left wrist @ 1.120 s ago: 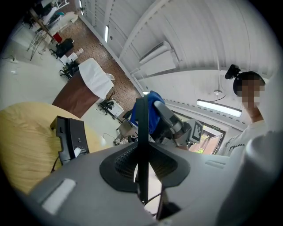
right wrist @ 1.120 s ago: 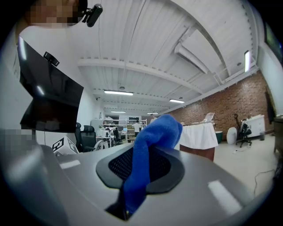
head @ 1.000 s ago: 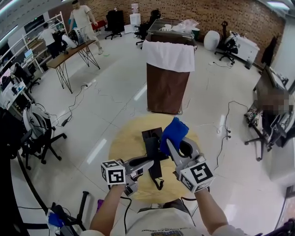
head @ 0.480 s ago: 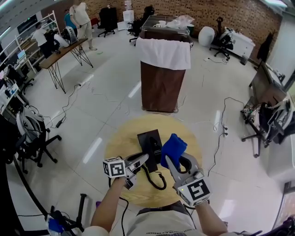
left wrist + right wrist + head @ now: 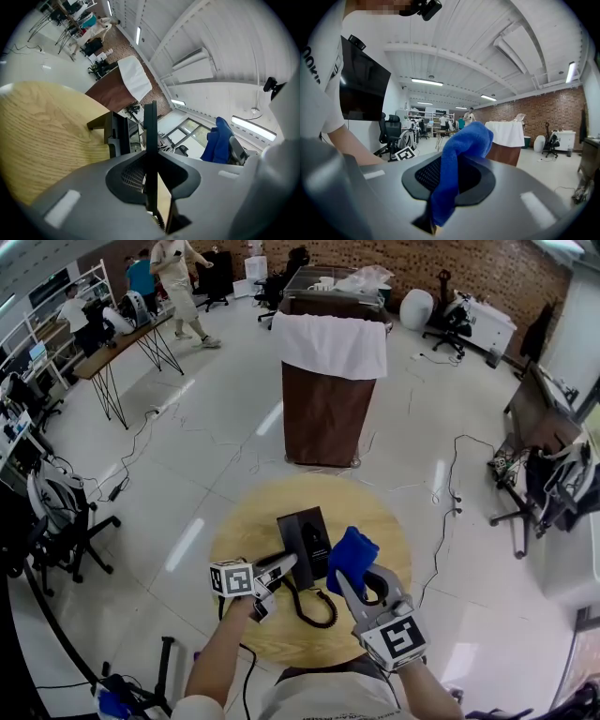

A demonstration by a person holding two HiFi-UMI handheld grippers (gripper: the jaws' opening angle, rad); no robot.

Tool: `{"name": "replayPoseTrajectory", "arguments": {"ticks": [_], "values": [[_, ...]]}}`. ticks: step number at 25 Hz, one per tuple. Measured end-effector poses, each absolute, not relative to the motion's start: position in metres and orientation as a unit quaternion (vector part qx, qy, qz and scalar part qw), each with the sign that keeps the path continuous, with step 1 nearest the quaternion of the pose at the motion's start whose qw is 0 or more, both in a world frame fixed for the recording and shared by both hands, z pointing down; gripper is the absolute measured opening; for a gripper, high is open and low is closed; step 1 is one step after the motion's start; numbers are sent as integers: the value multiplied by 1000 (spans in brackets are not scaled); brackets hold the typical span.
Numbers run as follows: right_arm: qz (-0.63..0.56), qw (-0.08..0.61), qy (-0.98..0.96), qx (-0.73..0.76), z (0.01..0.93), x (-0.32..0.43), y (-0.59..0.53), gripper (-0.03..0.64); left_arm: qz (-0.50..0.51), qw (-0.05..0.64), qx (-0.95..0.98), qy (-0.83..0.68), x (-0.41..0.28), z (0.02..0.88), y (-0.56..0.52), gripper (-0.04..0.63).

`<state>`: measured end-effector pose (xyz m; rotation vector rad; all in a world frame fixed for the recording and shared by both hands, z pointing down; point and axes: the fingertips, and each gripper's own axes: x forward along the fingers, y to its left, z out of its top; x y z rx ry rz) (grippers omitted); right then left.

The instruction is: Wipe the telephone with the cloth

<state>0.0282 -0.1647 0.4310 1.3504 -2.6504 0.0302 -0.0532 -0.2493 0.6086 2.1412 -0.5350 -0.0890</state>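
Note:
The black telephone base (image 5: 302, 532) lies on the round wooden table (image 5: 253, 521). My left gripper (image 5: 284, 565) is at the base's near edge, shut on the thin black handset (image 5: 150, 126), which stands edge-on between the jaws. A coiled cord (image 5: 317, 613) loops over the table below it. My right gripper (image 5: 352, 574) is shut on a bunched blue cloth (image 5: 352, 555), held just right of the base and not touching it as far as I can tell. In the right gripper view the cloth (image 5: 461, 154) sticks up out of the jaws. The left gripper view shows the base (image 5: 117, 136) and the cloth (image 5: 216, 140).
A brown stand draped with a white sheet (image 5: 323, 381) rises beyond the table. Office chairs (image 5: 56, 512) stand at the left and cables (image 5: 450, 493) trail over the floor. People stand by a desk (image 5: 117, 343) at the back left.
The blue cloth has drawn back from the base's far right edge to its near right side. The left gripper with the handset has kept at the base's near edge. The cord now lies looped on the table.

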Motion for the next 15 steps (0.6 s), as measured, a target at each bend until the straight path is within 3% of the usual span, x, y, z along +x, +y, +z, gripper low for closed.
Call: {"name": "replayPoseTrajectory", "arguments": {"ticks": [15], "values": [[28, 105, -873, 476, 451, 50, -168, 61, -28, 515, 827, -223, -54, 655, -265, 63]]}}
